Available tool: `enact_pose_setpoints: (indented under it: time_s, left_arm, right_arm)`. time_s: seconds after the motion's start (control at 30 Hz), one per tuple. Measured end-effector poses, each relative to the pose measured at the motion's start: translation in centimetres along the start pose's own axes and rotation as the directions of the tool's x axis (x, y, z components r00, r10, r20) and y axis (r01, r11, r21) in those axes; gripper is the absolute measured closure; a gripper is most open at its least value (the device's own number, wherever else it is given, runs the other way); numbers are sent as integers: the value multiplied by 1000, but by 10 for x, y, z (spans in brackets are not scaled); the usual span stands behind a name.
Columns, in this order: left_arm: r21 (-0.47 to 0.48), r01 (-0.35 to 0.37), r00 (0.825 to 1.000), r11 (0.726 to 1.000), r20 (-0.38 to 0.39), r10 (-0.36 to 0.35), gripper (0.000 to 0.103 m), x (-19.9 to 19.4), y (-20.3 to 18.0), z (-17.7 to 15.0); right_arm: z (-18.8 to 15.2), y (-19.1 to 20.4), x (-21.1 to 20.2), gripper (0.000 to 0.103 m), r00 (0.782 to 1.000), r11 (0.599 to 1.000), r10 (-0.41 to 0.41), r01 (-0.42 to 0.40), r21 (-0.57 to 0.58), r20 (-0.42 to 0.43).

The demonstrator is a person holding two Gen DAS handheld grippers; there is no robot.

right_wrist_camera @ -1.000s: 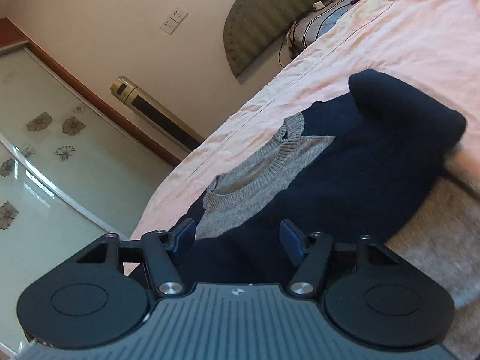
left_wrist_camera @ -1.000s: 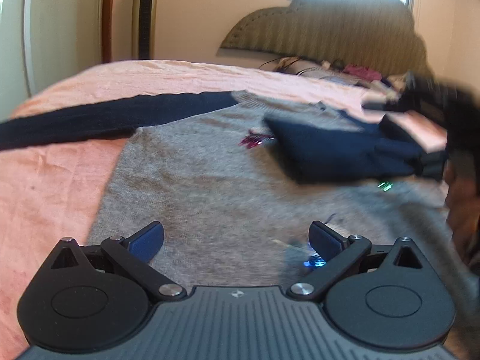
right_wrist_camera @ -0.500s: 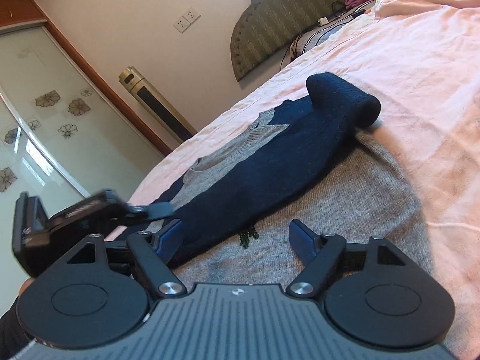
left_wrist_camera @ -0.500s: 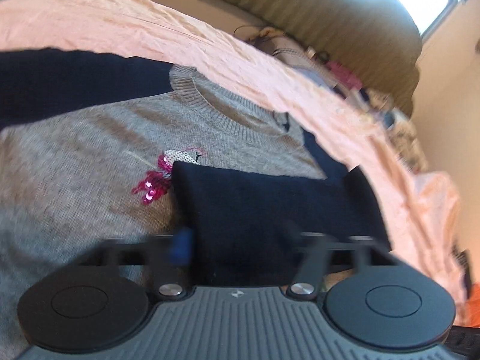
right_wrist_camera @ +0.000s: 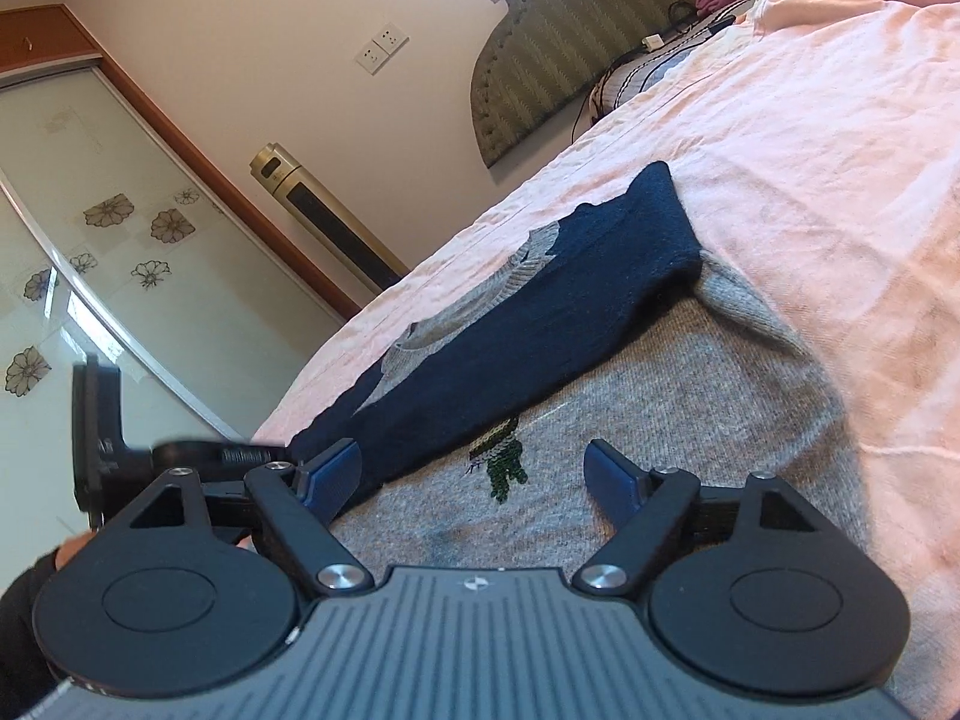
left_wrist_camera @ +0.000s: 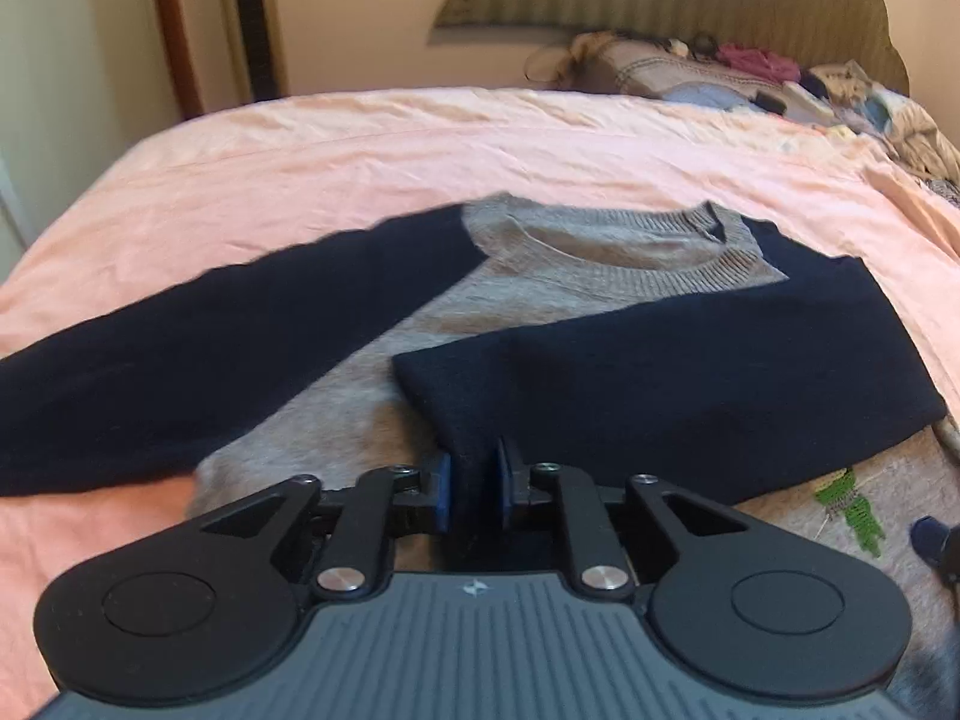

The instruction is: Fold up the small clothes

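Each hand-held gripper, left (left_wrist_camera: 473,486) and right (right_wrist_camera: 474,471), has a ribbed grey body, two round black discs, black linkage arms with silver screws and blue pads (right_wrist_camera: 609,471). A dark sleeve (right_wrist_camera: 24,612) shows.

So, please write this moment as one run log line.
left claw: pinching cuff of navy sleeve, opening | right claw: empty, opening over grey sweater | other sleeve: unfolded | surface: pink bed sheet

Home bedroom: bed (left_wrist_camera: 420,138) with pink sheet, padded headboard (right_wrist_camera: 576,18), sliding-door wardrobe (right_wrist_camera: 90,228), tower air conditioner (right_wrist_camera: 324,216), wall sockets (right_wrist_camera: 381,48).
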State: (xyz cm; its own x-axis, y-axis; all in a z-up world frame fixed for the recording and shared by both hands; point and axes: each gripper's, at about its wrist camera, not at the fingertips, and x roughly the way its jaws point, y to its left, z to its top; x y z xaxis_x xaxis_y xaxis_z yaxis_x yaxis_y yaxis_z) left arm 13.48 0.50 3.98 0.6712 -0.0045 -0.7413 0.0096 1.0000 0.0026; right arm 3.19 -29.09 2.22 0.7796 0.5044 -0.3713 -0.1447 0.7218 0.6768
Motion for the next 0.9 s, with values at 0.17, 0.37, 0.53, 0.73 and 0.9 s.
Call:
enact_pose_setpoints:
  time_s: [0.17, 0.37, 0.53, 0.73, 0.9]
  left_arm:
    - [50, 69, 963, 996, 256, -80, 25, -39, -7, -11]
    - [9, 110, 990, 994, 88, -110, 16, 19, -31, -3]
    - [32, 106, 986, 994, 126, -109, 10, 33, -23, -21]
    - [-3, 59, 985, 998, 164, -57, 7, 11, -3, -24]
    - [-411, 100, 947, 906, 319, 40, 7, -48, 127, -54]
  right_arm:
    - [59, 24, 4, 5, 993, 997, 10, -2, -71, 118]
    - [107, 29, 115, 8, 955, 906, -296, 271, -324, -31]
    - [70, 11, 146, 0, 920, 802, -388, 313, -509, -46]
    - [63, 12, 149, 0, 911, 772, -412, 329, -544, -34]
    - [65, 12, 146, 0, 914, 778, -404, 326, -537, -31]
